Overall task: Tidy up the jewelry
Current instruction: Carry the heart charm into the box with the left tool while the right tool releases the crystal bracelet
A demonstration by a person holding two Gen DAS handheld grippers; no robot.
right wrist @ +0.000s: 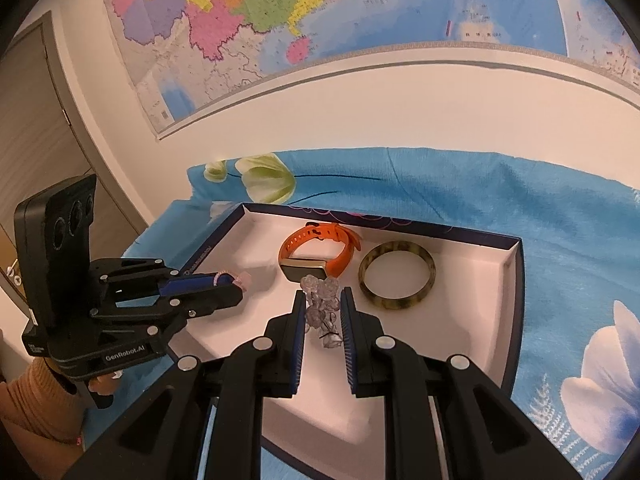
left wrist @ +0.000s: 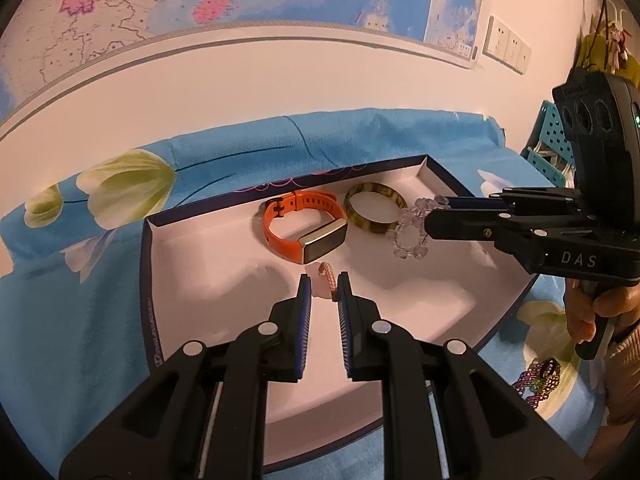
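my left gripper point(left wrist: 324, 286) clamps pink ring point(left wrist: 327, 276) | my right gripper point(right wrist: 323, 304) clamps clear bead bracelet point(right wrist: 322, 308) | both over white tray point(left wrist: 192, 248)

A blue floral cloth point(right wrist: 560, 216) is lying below a large colourful wall map point(right wrist: 320, 12). White wall sockets point(left wrist: 506, 44) are sitting beside the map's right edge, and a grey door point(right wrist: 36, 128) is standing left of it.

The beaded mesh bracelet point(left wrist: 540, 380) lies partly hidden behind the left fingers point(left wrist: 440, 400).

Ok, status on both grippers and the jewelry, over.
Left gripper shut on pink ring. Right gripper shut on clear bead bracelet. Both over box; orange band, bangle inside. Nothing blocking.
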